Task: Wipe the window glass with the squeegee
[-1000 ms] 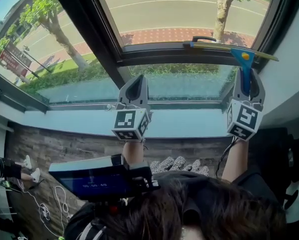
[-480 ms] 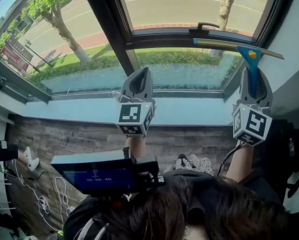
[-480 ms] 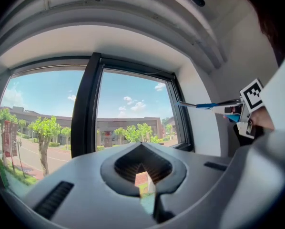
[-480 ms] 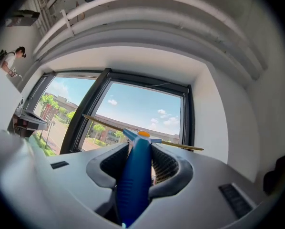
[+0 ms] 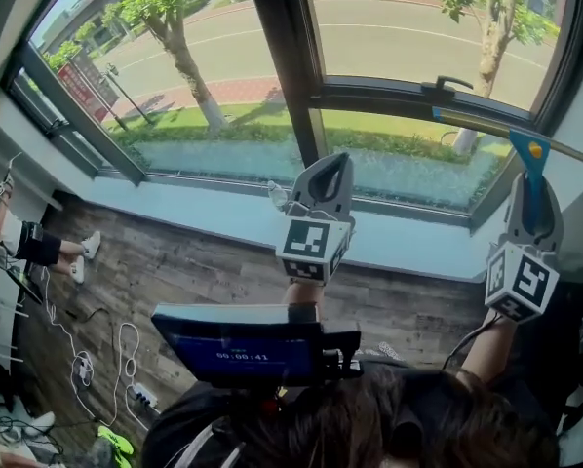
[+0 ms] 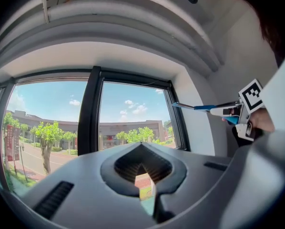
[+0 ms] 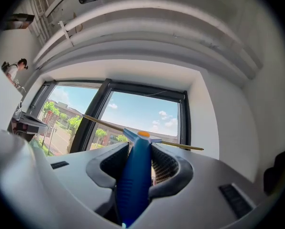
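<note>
The window glass (image 5: pixel 408 42) is filling the top of the head view, with a dark frame (image 5: pixel 285 57) splitting it into panes. Below it, the left tongs (image 5: pixel 332 169) are hanging closed and empty over the pale sill (image 5: pixel 223 217). The right tongs (image 5: pixel 536 188) are clamping the blue squeegee (image 5: pixel 531 149) by its handle. Its blade is pointing up by the glass's right edge, and whether it is touching is unclear.

glass (image 5: pixel 399 37) front clr | handle (image 5: pixel 446 87) (black) juts mid-frame | wall (image 7: pixel 223 123) tight rt
</note>
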Motion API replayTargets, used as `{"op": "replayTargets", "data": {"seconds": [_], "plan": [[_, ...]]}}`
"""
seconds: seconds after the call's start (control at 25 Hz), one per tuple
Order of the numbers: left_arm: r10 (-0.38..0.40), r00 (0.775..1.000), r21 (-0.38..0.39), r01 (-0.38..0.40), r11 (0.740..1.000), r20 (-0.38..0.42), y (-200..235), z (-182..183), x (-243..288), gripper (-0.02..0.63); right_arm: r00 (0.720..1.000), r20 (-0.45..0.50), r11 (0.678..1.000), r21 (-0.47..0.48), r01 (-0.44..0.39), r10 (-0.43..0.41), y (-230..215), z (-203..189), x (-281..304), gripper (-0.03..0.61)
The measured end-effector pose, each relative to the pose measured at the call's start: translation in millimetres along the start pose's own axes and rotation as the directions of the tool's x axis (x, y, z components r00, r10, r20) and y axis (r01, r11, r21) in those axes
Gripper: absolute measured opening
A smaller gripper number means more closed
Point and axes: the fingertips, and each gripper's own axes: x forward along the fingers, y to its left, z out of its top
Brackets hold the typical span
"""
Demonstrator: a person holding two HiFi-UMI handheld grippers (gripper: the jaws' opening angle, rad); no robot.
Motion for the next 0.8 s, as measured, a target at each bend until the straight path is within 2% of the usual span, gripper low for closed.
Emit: {"op": "replayTargets", "data": {"seconds": [0.2, 0.56, 0.8], "plan": [[0.054, 0.998, 0.013, -0.054, 0.998, 0.01, -10.7, 7.0, -19.0, 0.001, 0.999, 0.01, 0.999, -0.001, -0.035, 0.035, -3.5, -0.2, -7.7, 0.143], [0.046, 0.999, 0.007, -0.046, 0.999, 0.001, -73.3, 14.0, -39.3, 0.0, 0.998, -0.001, 0.997, -0.044, -0.064, 0.064, -35.1, -10.5, -45.9, 0.143], [0.052, 0.998, 0.017, -0.052, 0.998, 0.026, -96.8, 45.2, -62.9, 0.001, 0.997, 0.015, 0.996, -0.048, -0.069, 0.07, -51.9, 14.8, -72.1, 0.143]]}}
